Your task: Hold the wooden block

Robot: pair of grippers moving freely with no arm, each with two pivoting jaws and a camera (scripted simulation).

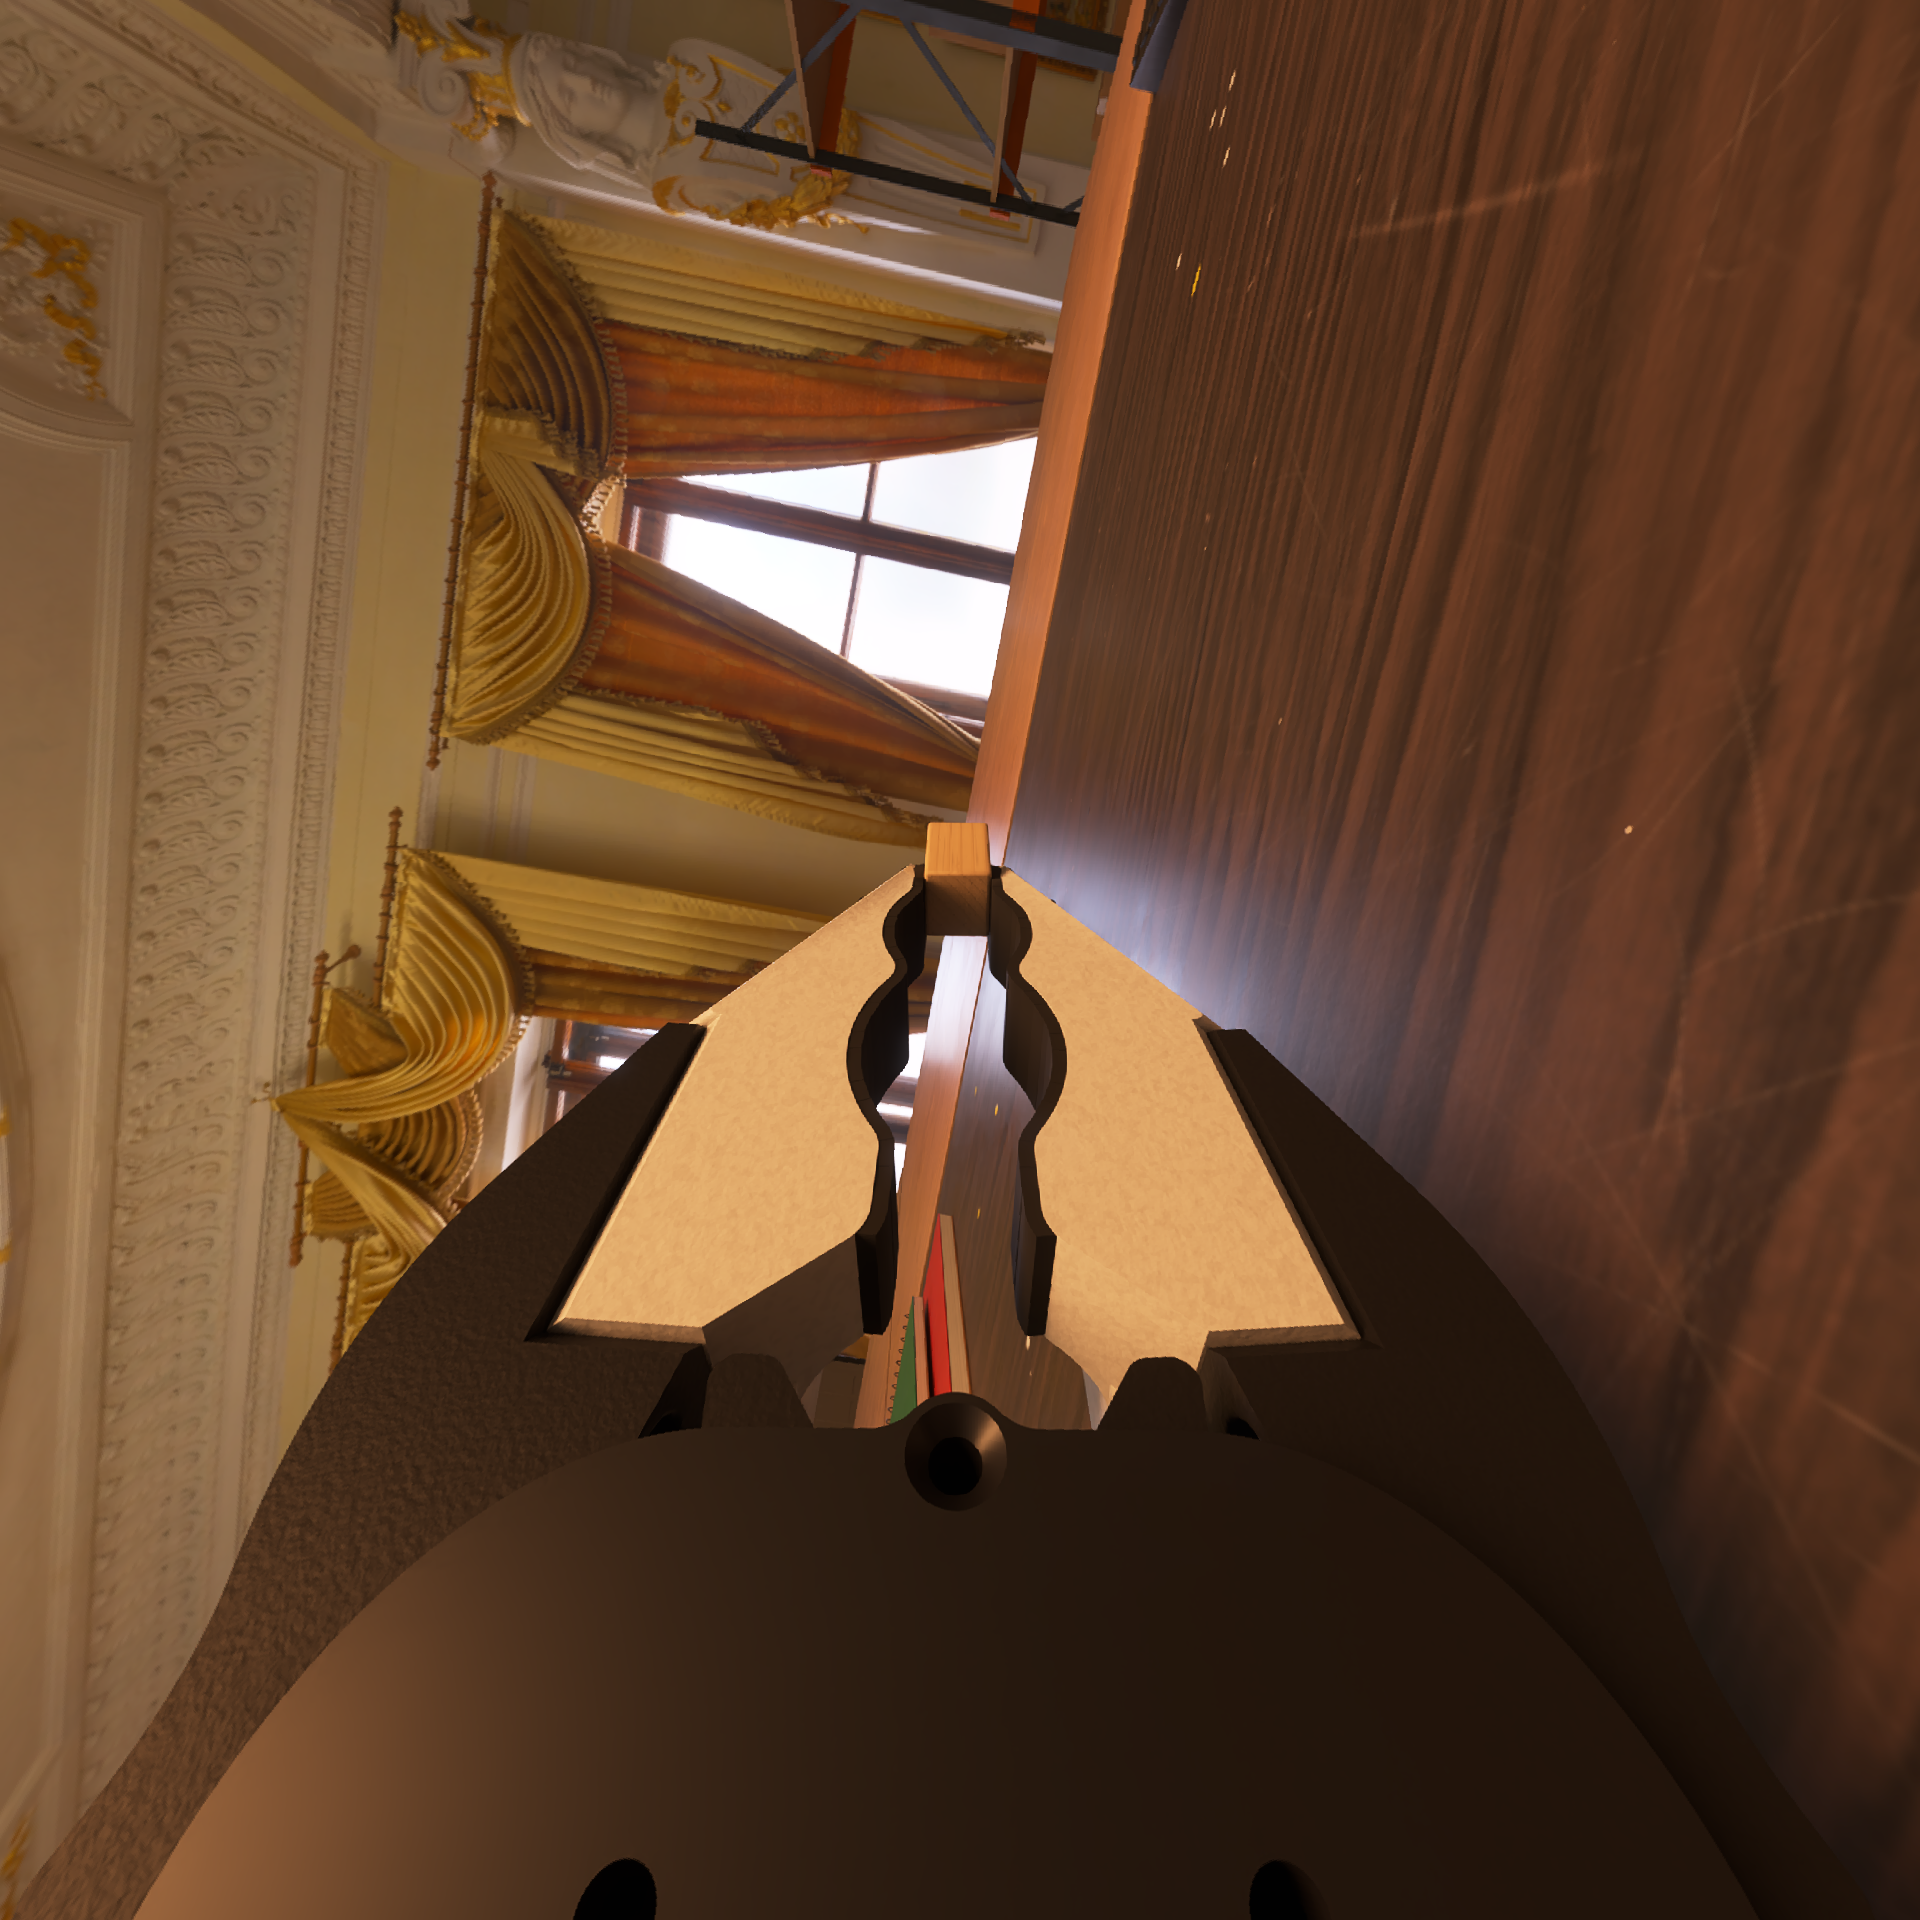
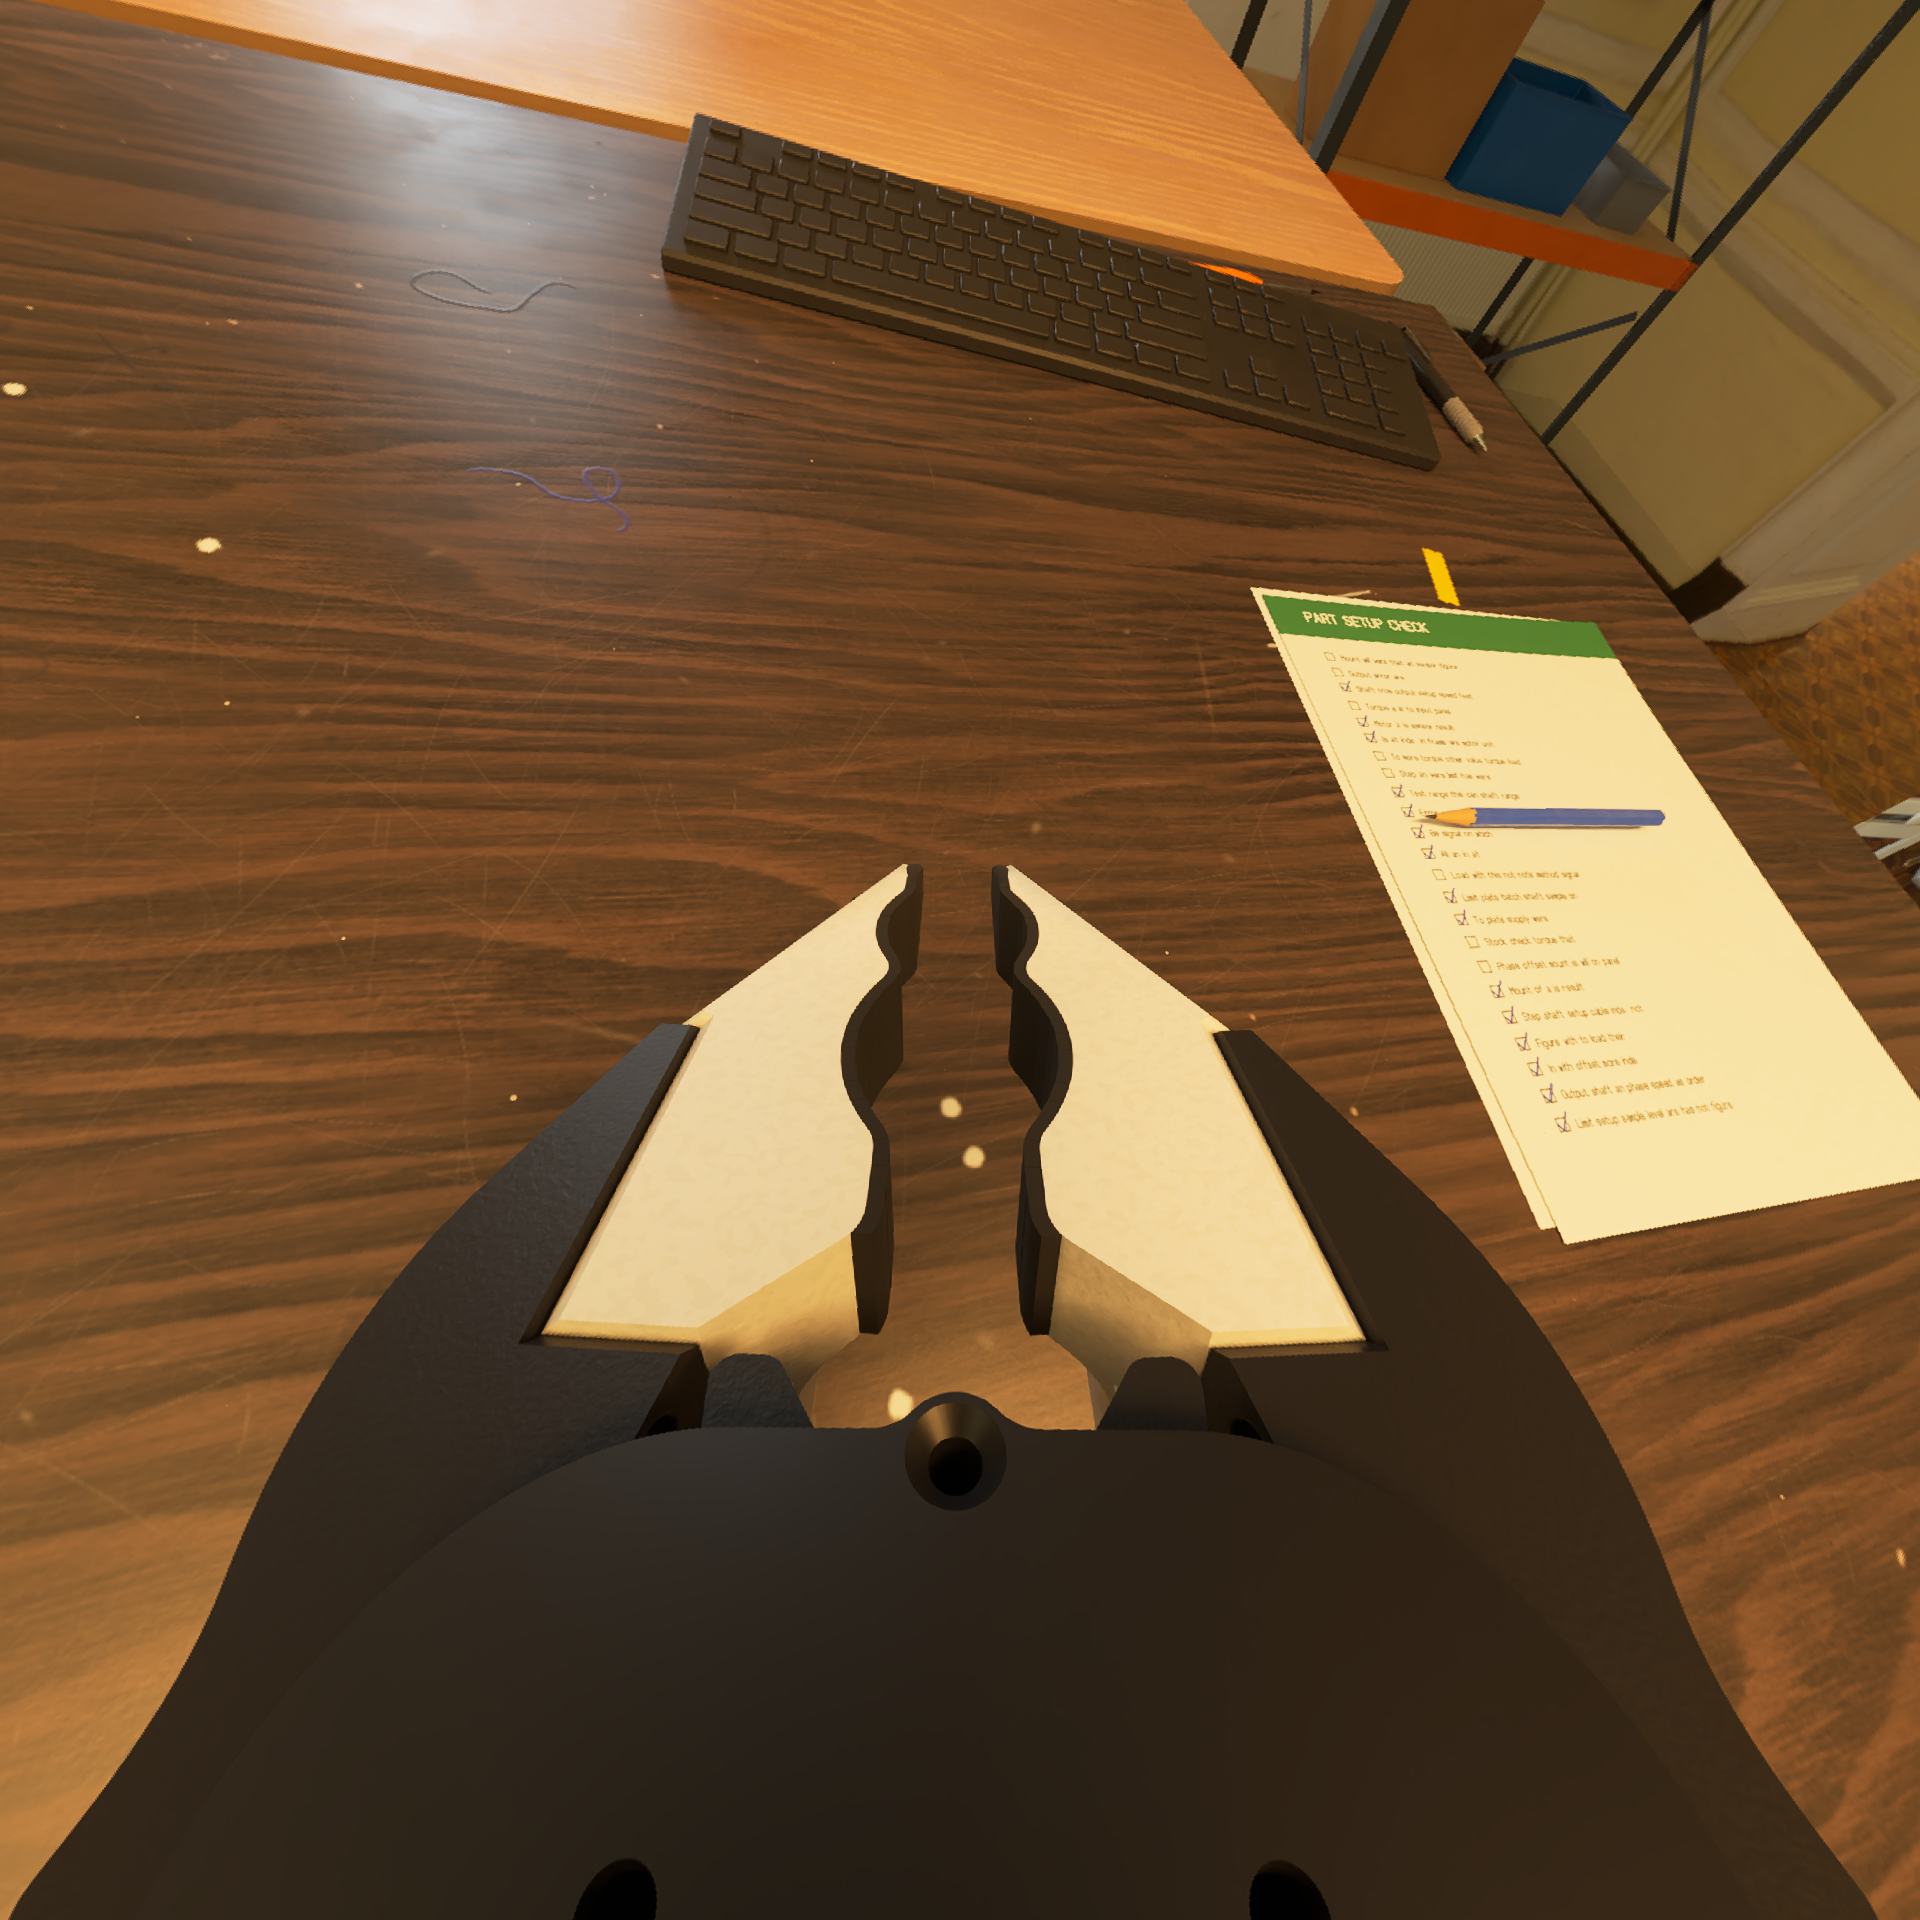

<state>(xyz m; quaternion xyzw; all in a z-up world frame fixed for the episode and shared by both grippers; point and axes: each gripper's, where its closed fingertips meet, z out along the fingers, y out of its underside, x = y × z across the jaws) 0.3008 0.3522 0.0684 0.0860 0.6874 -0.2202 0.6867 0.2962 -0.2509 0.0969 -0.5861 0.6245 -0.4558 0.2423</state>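
Observation:
The wooden block point(image 1: 956, 862), small and light brown, is clamped between the tips of my left gripper point(image 1: 956, 883). The left wrist view is rolled sideways, so the dark wooden table point(image 1: 1455, 727) fills its right half, and the block is held near the table's far edge. My right gripper point(image 2: 956, 878) hovers over the same dark table point(image 2: 520, 779). Its fingers stand a narrow gap apart with nothing between them. The block does not show in the right wrist view.
A black keyboard point(image 2: 1039, 281) lies at the back with a pen point(image 2: 1449, 400) beside it. A paper checklist point(image 2: 1621, 987) with a blue pencil point(image 2: 1558, 818) lies at the right. A shelf rack holds a blue bin point(image 2: 1538, 135). Flat red and green items point(image 1: 938, 1320) show between the left fingers.

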